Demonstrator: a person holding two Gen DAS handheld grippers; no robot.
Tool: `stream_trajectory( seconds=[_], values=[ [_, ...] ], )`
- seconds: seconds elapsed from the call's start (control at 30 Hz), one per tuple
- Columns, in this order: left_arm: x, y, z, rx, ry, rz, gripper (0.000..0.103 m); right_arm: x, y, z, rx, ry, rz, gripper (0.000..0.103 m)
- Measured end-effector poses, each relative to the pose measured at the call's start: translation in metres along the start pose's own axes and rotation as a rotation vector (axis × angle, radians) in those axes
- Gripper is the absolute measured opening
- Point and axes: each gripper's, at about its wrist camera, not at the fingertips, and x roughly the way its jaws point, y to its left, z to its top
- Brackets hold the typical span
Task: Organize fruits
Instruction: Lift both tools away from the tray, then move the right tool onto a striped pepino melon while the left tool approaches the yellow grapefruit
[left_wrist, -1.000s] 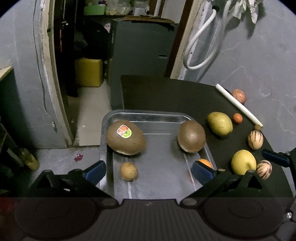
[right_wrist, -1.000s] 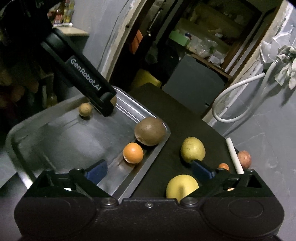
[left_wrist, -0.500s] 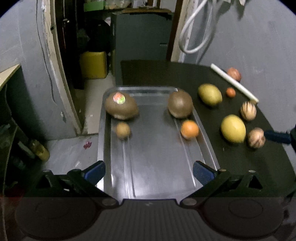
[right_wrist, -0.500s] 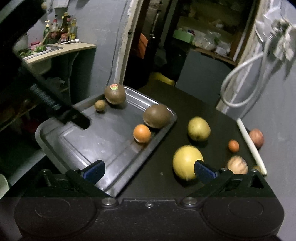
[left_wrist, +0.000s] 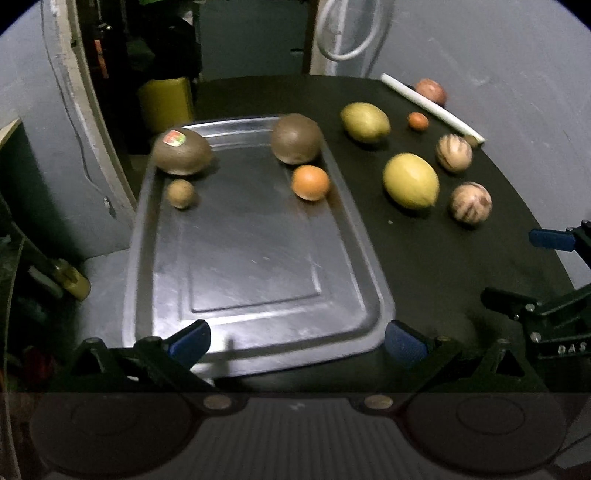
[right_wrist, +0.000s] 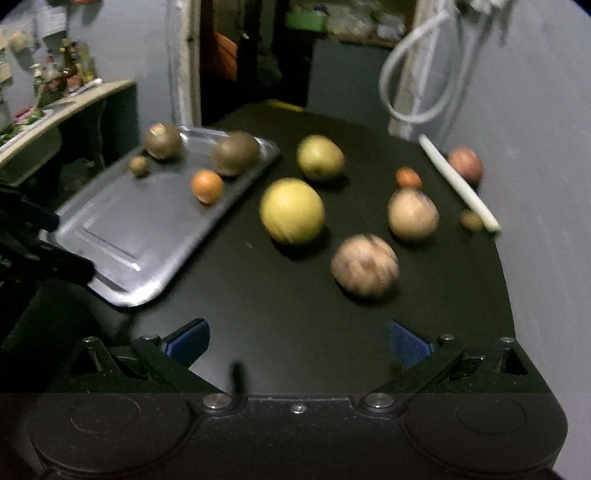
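Observation:
A metal tray (left_wrist: 258, 295) (right_wrist: 122, 236) lies on the left of a black table (left_wrist: 443, 258). At its far end sit a stickered kiwi (left_wrist: 181, 152), a second kiwi (left_wrist: 296, 138), a small brown fruit (left_wrist: 180, 193) and an orange (left_wrist: 310, 182) (right_wrist: 207, 185). On the table lie two yellow fruits (left_wrist: 410, 181) (left_wrist: 364, 122), two striped fruits (left_wrist: 471, 202) (left_wrist: 453, 152), a small orange fruit (left_wrist: 417, 120) and a reddish fruit (left_wrist: 430, 91). My left gripper (left_wrist: 295, 339) is open and empty at the tray's near edge. My right gripper (right_wrist: 297, 339) is open and empty above the table's near edge.
A white stick (left_wrist: 430, 107) lies at the table's far right against the grey wall, with a tiny brown fruit (right_wrist: 471, 220) beside it. A yellow canister (left_wrist: 166, 99) stands in the doorway behind. A shelf (right_wrist: 62, 110) with bottles is far left.
Both grippers have pulled back and risen from the tray's far end. The orange now lies free in the tray. More of the table and fruits has come into view.

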Motion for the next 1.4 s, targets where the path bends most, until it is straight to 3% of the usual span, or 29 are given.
stream_trajectory(
  seconds=[0.17,0.33,0.6,0.8,1.1,1.4],
  values=[
    [0.003,-0.018,-0.001,0.013,0.009,-0.013,0.102,0.005,-0.021,-0.018,0.039,0.068,-0.022,0.102],
    [0.006,-0.039,0.007,0.083,-0.012,-0.023,0.102,0.007,-0.035,-0.024,0.038,0.082,-0.028,0.102],
    [0.016,-0.08,0.034,0.409,-0.106,-0.042,0.102,0.02,-0.051,-0.024,-0.063,0.106,-0.013,0.102],
    [0.035,-0.095,0.059,0.596,-0.146,-0.067,0.102,0.028,-0.059,-0.019,-0.125,0.097,0.029,0.102],
    [0.073,-0.109,0.092,0.828,-0.156,-0.084,0.102,0.044,-0.055,0.0,-0.252,0.038,0.049,0.102],
    [0.098,-0.122,0.094,1.127,-0.139,-0.137,0.102,0.058,-0.05,0.016,-0.368,-0.008,0.096,0.101]
  ],
)
